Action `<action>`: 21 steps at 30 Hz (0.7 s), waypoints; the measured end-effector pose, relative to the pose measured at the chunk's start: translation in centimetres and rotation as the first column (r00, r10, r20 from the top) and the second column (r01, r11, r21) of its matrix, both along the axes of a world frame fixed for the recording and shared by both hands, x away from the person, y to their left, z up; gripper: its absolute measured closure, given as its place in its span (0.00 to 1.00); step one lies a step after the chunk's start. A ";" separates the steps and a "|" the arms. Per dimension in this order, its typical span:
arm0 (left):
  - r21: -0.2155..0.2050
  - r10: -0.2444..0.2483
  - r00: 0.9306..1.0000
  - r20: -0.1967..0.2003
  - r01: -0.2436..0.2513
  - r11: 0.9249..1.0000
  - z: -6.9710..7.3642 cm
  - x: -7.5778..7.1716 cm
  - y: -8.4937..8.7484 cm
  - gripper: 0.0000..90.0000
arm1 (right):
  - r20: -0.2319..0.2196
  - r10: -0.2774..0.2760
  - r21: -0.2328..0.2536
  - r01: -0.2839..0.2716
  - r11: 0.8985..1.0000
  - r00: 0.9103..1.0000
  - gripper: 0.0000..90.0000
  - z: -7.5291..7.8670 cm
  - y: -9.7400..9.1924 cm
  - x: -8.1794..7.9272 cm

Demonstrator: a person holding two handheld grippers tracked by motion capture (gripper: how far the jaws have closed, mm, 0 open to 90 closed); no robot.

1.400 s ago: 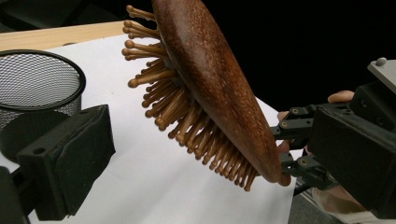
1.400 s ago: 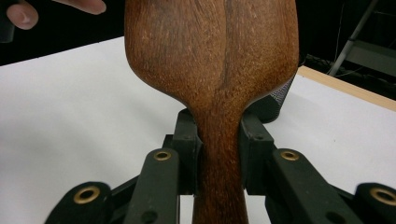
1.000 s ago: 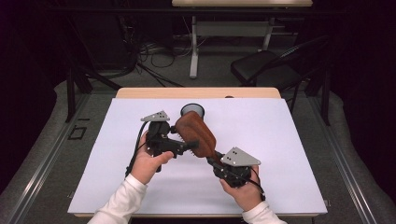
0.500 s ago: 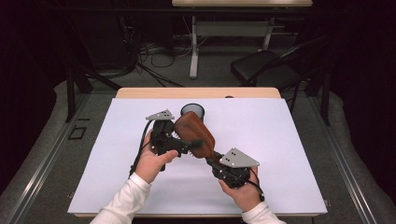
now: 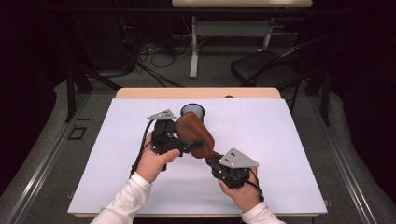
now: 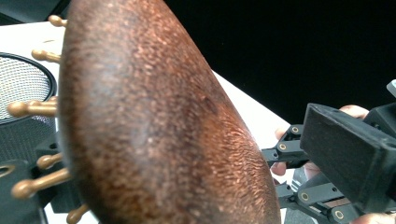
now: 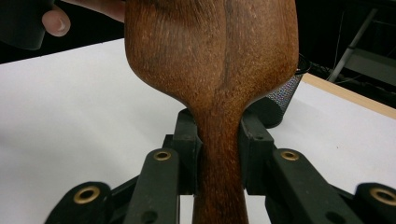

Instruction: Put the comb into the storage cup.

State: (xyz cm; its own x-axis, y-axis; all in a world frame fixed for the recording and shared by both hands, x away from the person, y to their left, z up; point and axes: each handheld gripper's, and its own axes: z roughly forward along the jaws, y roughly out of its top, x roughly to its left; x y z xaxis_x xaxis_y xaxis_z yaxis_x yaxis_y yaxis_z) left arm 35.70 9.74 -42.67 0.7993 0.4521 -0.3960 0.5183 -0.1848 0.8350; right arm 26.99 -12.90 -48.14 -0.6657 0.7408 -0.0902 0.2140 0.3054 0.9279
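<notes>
Near the middle of the white tabletop (image 5: 280, 154), slightly toward its far edge, a wooden hairbrush (image 5: 194, 133) is held up off the surface between both tools. Right tool (image 5: 211, 157) closed on the brush handle: in the right gripper view both black jaws press the narrow wooden neck (image 7: 219, 154) from either side, brush head widening above them. Person's right hand (image 5: 240, 189) grips that tool toward the near edge, grey three-cornered plate (image 5: 238, 158) on top. Left tool (image 5: 189, 142) sits at the brush head, held by the left hand (image 5: 154, 161), its own grey plate (image 5: 162, 115) toward the far edge; jaw state cannot tell, as the brush back blocks the left gripper view. In that view the brown rounded back of the brush (image 6: 154, 121) is very close to the camera, with gold ball-tipped bristles (image 6: 32, 108) sticking out at its left side, and the other tool (image 6: 345, 158) with fingers around it at the right. Black mesh cup (image 5: 193, 112) stands upright on the tabletop just beyond the brush head, toward the far edge; also seen behind the brush in the right gripper view (image 7: 280, 105) and beside the bristles in the left gripper view (image 6: 23, 88). White sleeves (image 5: 126, 200) come in from the near edge
</notes>
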 end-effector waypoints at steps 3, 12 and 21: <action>0.001 0.004 1.000 0.003 -0.004 1.000 0.0 0.0 0.0 0.09 | 0.000 -0.002 0.004 0.002 1.000 1.000 0.80 0.0 0.0 0.0; 0.007 0.013 1.000 0.013 -0.013 1.000 0.0 0.0 0.1 0.17 | 0.004 -0.005 0.005 0.005 1.000 1.000 0.80 0.0 -0.1 0.0; 0.015 0.023 1.000 0.013 -0.024 1.000 0.0 0.0 0.2 0.24 | 0.007 -0.008 0.005 0.008 1.000 1.000 0.80 -0.2 -0.1 0.0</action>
State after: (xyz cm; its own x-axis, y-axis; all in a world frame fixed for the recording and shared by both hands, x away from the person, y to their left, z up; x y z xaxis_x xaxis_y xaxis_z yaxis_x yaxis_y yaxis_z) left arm 35.69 9.90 -42.63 0.7932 0.4768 -0.3788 0.5121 -0.1857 0.8386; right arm 27.01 -13.00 -48.30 -0.6594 0.7463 -0.0907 0.2101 0.2988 0.9309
